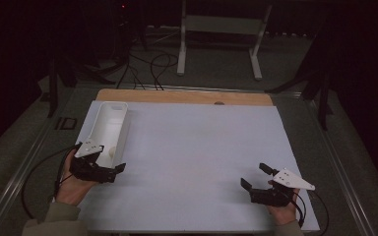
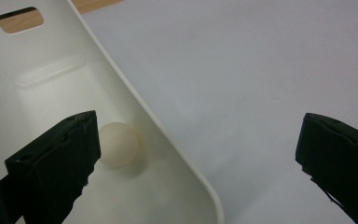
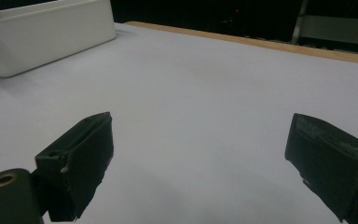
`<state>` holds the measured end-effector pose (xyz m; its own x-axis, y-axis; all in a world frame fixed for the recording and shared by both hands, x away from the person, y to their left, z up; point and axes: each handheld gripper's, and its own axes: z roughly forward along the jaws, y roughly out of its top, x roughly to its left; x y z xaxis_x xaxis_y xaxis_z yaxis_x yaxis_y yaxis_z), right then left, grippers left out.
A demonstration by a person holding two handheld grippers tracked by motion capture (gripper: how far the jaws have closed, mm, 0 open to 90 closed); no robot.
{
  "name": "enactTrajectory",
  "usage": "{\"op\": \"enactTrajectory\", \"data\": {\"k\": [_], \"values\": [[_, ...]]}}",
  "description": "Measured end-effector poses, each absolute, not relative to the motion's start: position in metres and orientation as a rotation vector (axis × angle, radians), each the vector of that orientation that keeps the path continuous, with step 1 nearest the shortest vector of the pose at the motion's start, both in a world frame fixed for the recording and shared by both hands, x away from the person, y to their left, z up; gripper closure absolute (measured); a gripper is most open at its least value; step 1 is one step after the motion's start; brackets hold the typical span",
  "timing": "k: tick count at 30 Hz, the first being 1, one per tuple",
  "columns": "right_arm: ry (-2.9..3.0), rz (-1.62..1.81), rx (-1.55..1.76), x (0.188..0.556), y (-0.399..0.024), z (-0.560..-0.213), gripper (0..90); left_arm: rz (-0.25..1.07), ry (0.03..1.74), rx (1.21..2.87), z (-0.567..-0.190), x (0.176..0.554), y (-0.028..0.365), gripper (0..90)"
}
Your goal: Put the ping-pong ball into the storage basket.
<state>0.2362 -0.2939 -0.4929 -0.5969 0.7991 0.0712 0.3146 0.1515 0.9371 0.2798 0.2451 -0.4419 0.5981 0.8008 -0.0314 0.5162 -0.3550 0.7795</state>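
Ball in tray, beside left jaws.

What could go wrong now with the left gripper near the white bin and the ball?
The left gripper is open with one jaw over the white bin and the other outside its wall. Closing could clamp that wall and tilt the bin. The small ball lies loose against the wall and may roll off if nudged.

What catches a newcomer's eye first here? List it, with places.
A long white bin lies along the left edge of the pale table, with a small cream ball in its near end. The left tongs are open right at that end, one jaw inside the bin next to the ball. The right tongs are open over bare table at the near right.
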Motion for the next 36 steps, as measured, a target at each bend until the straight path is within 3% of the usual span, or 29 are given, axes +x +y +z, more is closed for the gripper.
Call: {"op": "enactTrajectory", "data": {"k": [36], "values": [[1.997,1.441,1.043,0.239,-0.292,-0.494,7.2,0.55,0.981,1.863,-0.485,0.239,0.253,0.2]]}}
